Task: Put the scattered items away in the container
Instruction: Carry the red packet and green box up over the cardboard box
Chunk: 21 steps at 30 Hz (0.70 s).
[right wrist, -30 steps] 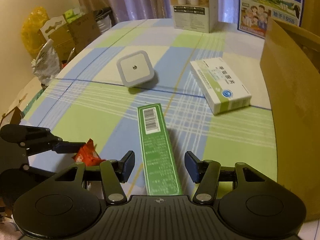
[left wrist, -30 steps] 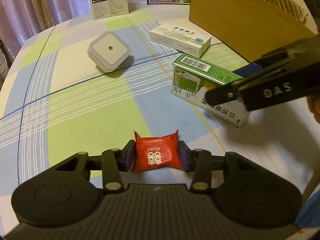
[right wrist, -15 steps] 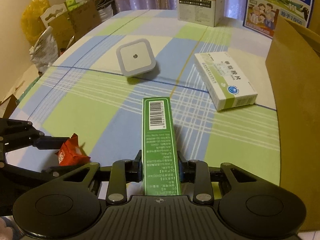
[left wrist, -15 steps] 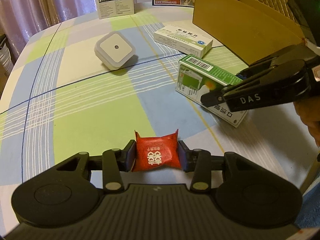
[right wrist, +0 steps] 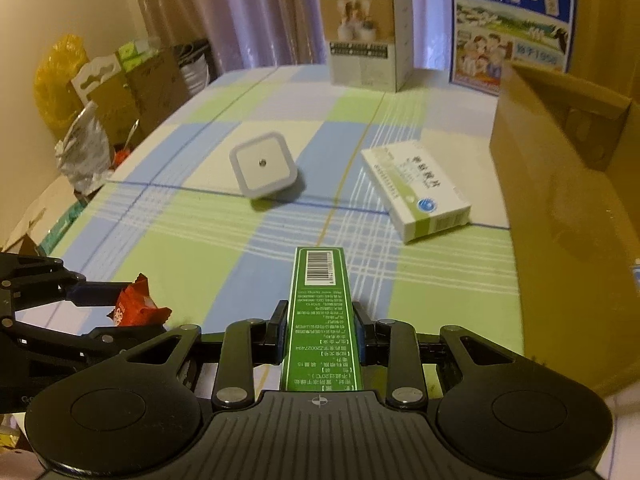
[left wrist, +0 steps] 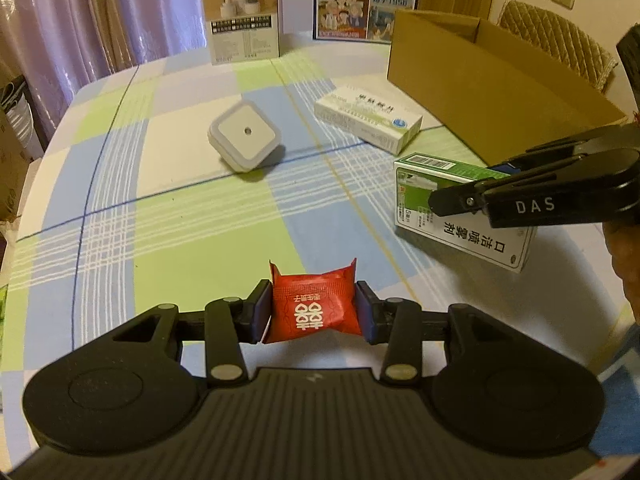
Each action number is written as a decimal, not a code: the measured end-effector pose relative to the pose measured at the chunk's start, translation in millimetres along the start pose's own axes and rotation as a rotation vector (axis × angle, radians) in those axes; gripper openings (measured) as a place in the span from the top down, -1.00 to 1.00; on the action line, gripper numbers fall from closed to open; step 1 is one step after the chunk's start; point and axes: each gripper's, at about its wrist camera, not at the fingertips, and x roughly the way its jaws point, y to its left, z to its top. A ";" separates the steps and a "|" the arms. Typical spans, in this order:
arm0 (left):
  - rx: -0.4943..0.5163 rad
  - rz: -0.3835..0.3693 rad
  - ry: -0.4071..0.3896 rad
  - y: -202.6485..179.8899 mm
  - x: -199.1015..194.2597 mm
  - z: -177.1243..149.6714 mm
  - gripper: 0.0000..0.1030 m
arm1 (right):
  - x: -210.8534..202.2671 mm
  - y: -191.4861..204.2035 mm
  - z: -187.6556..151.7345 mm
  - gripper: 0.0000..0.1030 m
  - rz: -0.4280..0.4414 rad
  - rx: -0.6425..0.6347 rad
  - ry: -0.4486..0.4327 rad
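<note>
We have something in each hand. Our left gripper [left wrist: 314,312] has its jaws pinching a red sachet [left wrist: 314,307] from both sides, and the packet sits low at 6 o'clock in the left wrist view, just above the checked tablecloth [left wrist: 180,216]. It looks light and soft, a crinkly foil pouch that will give under pressure, so a gentle squeeze across its padded middle is the sensible hold (the sealed fins at the ends would probably slip or fold).

Our right gripper [right wrist: 320,330] has its jaws pressed against the long narrow sides of a green box [right wrist: 320,308], which points away toward 12 o'clock in the right wrist view. We judge it a stiff but light carton, easy to crush if overgripped. Held near one end as it is, it may droop or swing, so a hold closer to its middle would carry it more steadily.

The cardboard box [left wrist: 492,92] stands open at about 2 o'clock from the left gripper, well apart from both held things. On the cloth lie a white square night light [left wrist: 245,136] near 12 o'clock and a flat white medicine box [left wrist: 368,118] at 1 o'clock, just beside the cardboard box. Both are rigid. We would take the medicine box across its narrow width.
</note>
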 end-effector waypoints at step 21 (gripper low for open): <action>0.040 -0.016 -0.067 -68.3 -61.6 36.7 0.25 | -124.1 -14.3 7.0 0.47 -0.094 0.013 -0.180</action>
